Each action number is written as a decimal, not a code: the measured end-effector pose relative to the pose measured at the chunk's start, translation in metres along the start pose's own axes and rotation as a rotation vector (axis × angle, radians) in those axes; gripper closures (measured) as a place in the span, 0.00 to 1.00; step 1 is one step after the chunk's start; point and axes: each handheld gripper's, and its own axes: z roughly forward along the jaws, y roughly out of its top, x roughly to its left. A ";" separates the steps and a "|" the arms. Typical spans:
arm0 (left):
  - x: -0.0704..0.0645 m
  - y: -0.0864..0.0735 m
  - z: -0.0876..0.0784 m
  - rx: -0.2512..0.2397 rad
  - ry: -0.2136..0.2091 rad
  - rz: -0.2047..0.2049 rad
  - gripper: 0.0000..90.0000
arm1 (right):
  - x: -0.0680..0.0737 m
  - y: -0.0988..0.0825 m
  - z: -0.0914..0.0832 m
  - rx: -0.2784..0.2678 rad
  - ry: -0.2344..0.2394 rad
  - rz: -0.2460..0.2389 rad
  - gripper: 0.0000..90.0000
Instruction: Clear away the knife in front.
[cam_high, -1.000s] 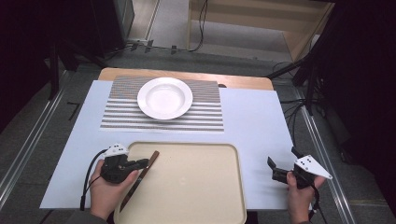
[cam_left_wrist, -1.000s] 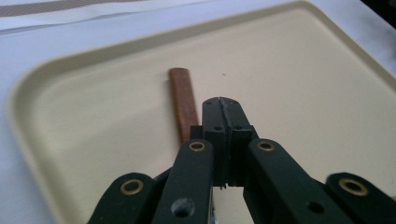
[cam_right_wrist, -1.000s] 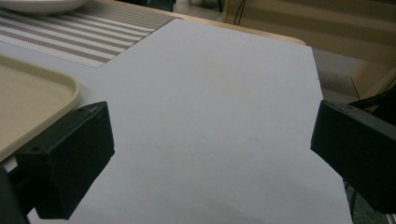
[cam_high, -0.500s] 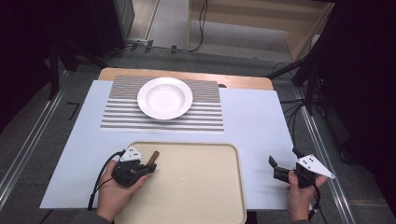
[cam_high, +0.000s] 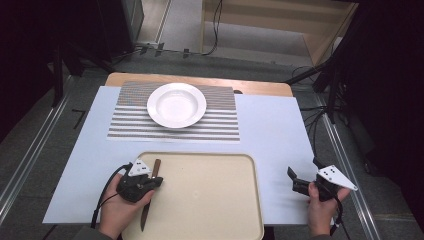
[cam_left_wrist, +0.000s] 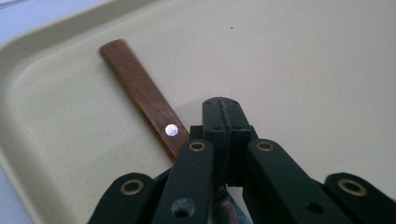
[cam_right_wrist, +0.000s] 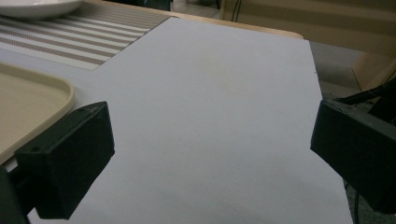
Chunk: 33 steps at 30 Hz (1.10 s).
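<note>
From above, my left tongs (cam_high: 156, 181) sit over the knife (cam_high: 150, 192) on the tray (cam_high: 210, 200). Their own camera shows them pressed together beside its wooden handle (cam_left_wrist: 144, 98). My right tongs (cam_right_wrist: 212, 154) hang spread above the worktop (cam_right_wrist: 219, 93).

The person's left hand (cam_high: 121, 210) reached in from the bottom edge, wrapped around the black two-jaw left gripper (cam_high: 156, 181), whose jaws were pressed fully together and pointed toward the person's right. The right hand (cam_high: 320, 207) gripped the black two-jaw right gripper (cam_high: 291, 174) low at the right, its jaws spread wide apart with nothing between them.
</note>
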 end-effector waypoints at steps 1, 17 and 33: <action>0.001 -0.001 0.000 -0.004 -0.002 -0.007 1.00 | 0.000 0.000 0.000 0.001 -0.001 0.002 0.00; 0.019 -0.013 -0.016 -0.024 -0.014 -0.053 1.00 | -0.001 0.000 0.000 0.000 0.004 0.007 0.00; 0.037 -0.019 -0.028 -0.042 0.006 -0.096 1.00 | 0.000 0.000 0.000 0.000 0.004 0.007 0.00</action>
